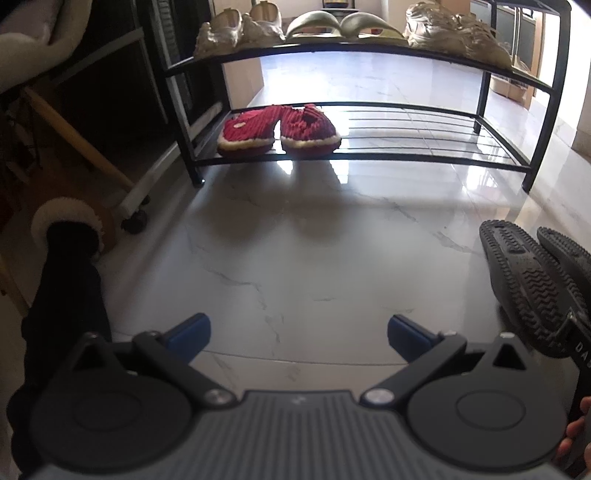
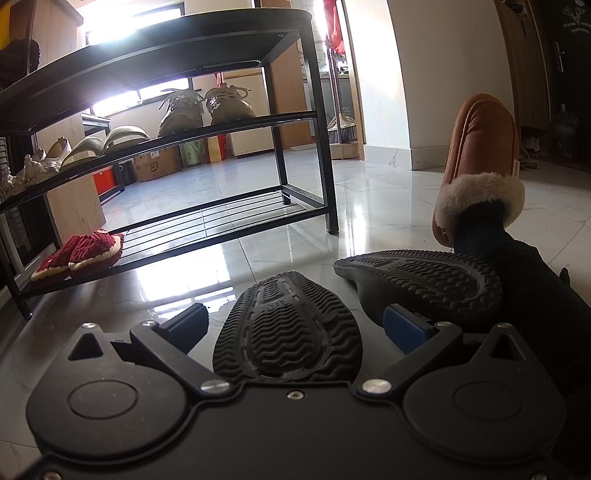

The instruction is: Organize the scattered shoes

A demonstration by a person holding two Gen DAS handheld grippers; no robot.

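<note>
Two black shoes lie sole-up on the marble floor. In the right wrist view the nearer black shoe [image 2: 288, 332] sits between the open fingers of my right gripper [image 2: 301, 328], apart from both pads; the second black shoe [image 2: 424, 284] lies just right of it. Both show at the right edge of the left wrist view [image 1: 524, 280]. My left gripper [image 1: 298, 334] is open and empty above bare floor, facing the black shoe rack [image 1: 369, 157]. A pair of red slippers [image 1: 279, 129] sits on the rack's bottom shelf.
Beige shoes and sandals [image 1: 351, 27] fill the rack's middle shelf. A person's foot in a brown fur-lined slipper [image 2: 480, 162] stands at the right, and shows at the left of the left wrist view [image 1: 70, 221]. A wheeled cart [image 1: 136, 218] stands left of the rack.
</note>
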